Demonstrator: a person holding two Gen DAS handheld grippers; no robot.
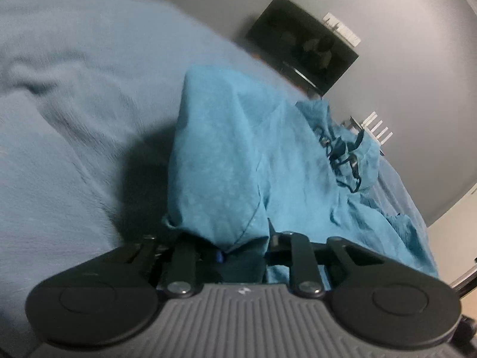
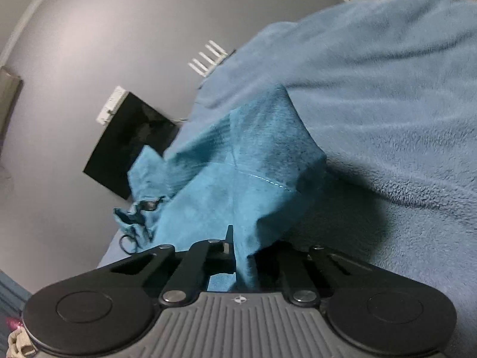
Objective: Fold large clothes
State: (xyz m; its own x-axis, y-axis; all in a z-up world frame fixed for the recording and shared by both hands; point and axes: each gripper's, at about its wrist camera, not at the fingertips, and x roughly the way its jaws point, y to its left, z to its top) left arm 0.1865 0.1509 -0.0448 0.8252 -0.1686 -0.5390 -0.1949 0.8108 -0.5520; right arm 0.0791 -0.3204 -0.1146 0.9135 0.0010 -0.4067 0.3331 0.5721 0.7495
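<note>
Here the teal garment (image 1: 226,155) lies ahead of both grippers on the blue blanket (image 1: 65,113). The left gripper (image 1: 238,247) pinches its near edge, and the right gripper (image 2: 238,256) fingers are clamped on another edge

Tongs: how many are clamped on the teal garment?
2. Left tongs pinch the teal garment at its near edge; right tongs pinch another near edge.

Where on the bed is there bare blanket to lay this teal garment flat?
Bare blanket lies left of the teal garment in the left wrist view and right of it in the right wrist view. It is crowded toward the wall, around the bunched drawstring waist.
</note>
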